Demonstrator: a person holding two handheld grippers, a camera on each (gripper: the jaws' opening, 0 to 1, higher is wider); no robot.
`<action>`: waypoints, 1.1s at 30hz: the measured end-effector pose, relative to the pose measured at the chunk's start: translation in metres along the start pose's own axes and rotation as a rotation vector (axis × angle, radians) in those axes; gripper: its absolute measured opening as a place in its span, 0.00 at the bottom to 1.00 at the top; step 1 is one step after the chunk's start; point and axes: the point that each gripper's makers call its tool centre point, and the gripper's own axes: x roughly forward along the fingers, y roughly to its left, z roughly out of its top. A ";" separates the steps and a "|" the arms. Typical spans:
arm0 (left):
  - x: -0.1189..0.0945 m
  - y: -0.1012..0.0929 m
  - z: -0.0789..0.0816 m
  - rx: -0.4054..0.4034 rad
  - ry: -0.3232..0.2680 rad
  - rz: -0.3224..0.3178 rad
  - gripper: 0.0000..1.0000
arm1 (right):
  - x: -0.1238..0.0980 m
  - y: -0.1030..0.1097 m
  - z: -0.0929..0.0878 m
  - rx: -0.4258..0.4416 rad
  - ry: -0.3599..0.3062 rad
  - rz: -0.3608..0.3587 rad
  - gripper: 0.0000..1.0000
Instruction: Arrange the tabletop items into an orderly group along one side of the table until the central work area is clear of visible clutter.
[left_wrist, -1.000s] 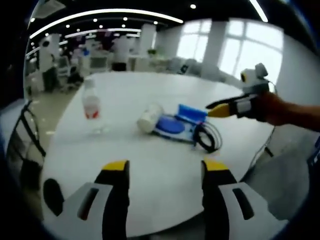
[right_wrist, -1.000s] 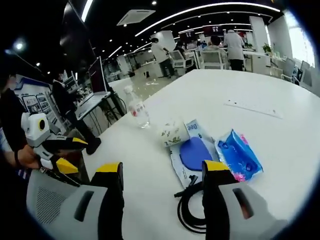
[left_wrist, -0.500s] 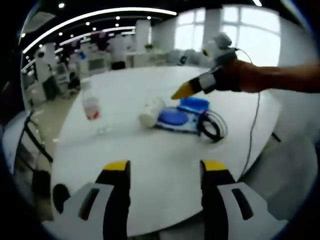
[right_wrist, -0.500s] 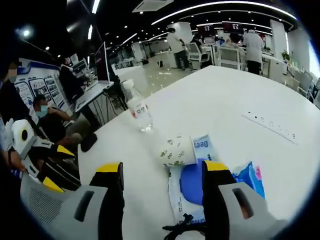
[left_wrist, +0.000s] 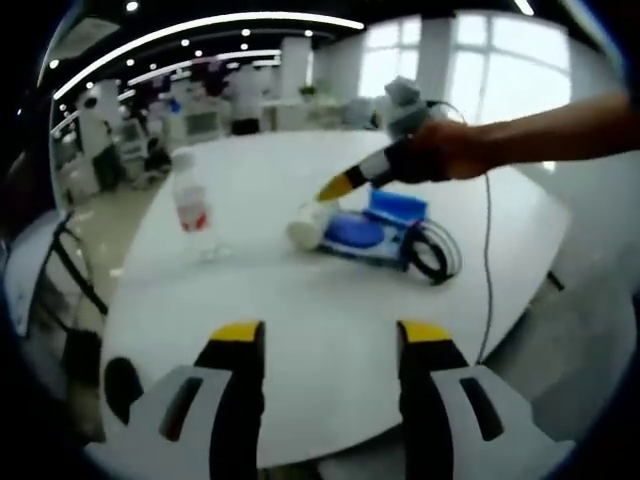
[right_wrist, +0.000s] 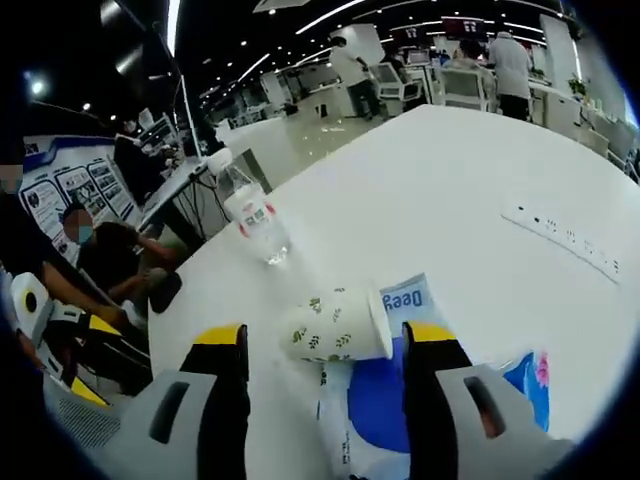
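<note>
Right gripper view has closed in since a second ago: the right gripper (right_wrist: 325, 345), jaws spread, now brackets the paper cup (right_wrist: 337, 325) lying on its side against the blue packet (right_wrist: 377, 395), with the water bottle (right_wrist: 254, 220) upright beyond. From the left gripper (left_wrist: 320, 345), also spread and empty, its yellow tips reach over the cup (left_wrist: 305, 226) on the white table (left_wrist: 300, 300).
</note>
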 end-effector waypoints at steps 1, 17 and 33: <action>0.001 0.002 -0.001 -0.006 0.003 0.004 0.50 | 0.002 -0.002 0.001 0.015 -0.006 0.002 0.61; 0.004 0.006 -0.003 -0.078 0.003 0.006 0.46 | 0.015 0.002 -0.005 0.119 -0.047 0.062 0.39; 0.004 0.001 0.001 -0.081 -0.015 -0.016 0.41 | 0.006 0.032 0.018 0.037 -0.130 0.097 0.01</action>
